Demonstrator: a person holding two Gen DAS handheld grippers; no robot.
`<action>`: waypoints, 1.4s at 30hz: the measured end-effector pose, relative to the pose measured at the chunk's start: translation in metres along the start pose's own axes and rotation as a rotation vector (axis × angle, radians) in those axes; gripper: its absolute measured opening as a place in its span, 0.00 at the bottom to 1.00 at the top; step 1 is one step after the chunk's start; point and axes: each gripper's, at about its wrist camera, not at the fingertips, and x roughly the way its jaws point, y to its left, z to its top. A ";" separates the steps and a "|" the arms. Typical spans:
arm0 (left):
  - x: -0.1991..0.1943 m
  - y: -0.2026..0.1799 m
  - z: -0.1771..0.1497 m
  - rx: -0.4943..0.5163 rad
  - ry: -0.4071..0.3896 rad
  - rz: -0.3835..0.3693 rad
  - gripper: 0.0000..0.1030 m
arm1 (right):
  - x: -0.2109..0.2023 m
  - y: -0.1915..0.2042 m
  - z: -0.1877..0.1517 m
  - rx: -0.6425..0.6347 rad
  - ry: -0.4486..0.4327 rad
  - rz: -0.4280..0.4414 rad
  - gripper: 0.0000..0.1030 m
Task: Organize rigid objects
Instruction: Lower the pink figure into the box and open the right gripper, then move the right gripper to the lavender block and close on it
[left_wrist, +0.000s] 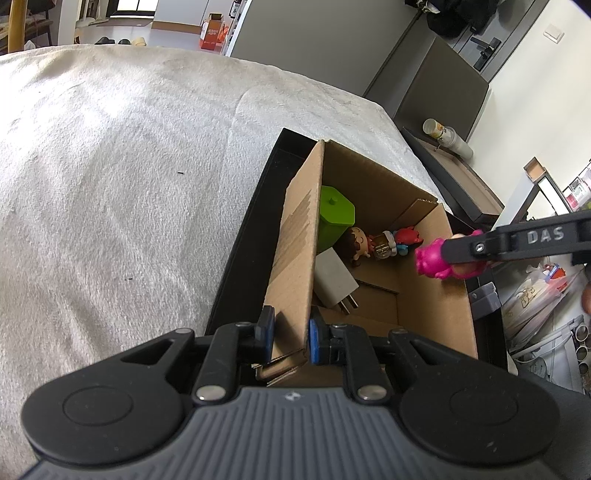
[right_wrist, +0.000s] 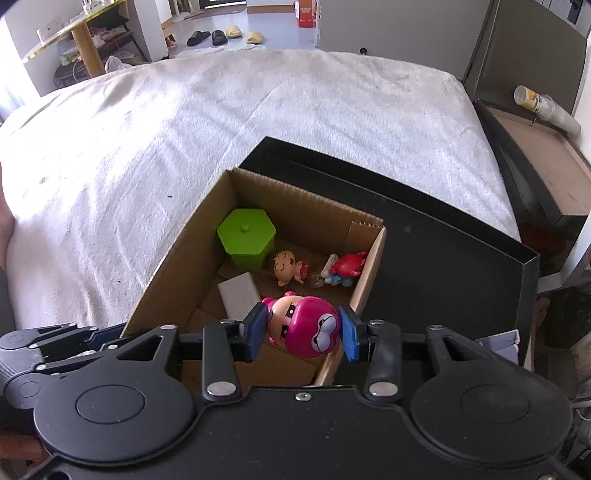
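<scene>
An open cardboard box (right_wrist: 177, 266) stands in a black tray (right_wrist: 461, 266) on the white blanket. My left gripper (left_wrist: 290, 332) is shut on the box's near-left wall (left_wrist: 295, 258). My right gripper (right_wrist: 303, 330) is shut on a pink-hooded figurine (right_wrist: 303, 328) and holds it above the box's near right part; it also shows in the left wrist view (left_wrist: 432, 258). In the box lie a green hexagonal container (right_wrist: 246, 236), a grey plug adapter (right_wrist: 238, 295), a small doll (right_wrist: 286, 267) and a red-and-blue toy (right_wrist: 345, 267).
The white blanket (right_wrist: 184, 129) covers the surface left of and beyond the tray. A dark side cabinet with stacked cups (right_wrist: 543, 107) stands at the far right. Clutter (left_wrist: 535, 295) lies on the floor to the right.
</scene>
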 end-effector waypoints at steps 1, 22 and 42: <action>0.000 0.000 0.000 0.001 0.000 0.000 0.17 | 0.003 0.000 0.000 0.003 0.004 -0.002 0.40; 0.001 -0.004 -0.002 0.007 -0.005 0.008 0.17 | -0.007 -0.006 -0.006 -0.029 -0.042 -0.020 0.45; 0.001 -0.002 -0.002 0.008 -0.007 0.010 0.17 | -0.036 -0.075 -0.041 0.060 -0.105 -0.148 0.80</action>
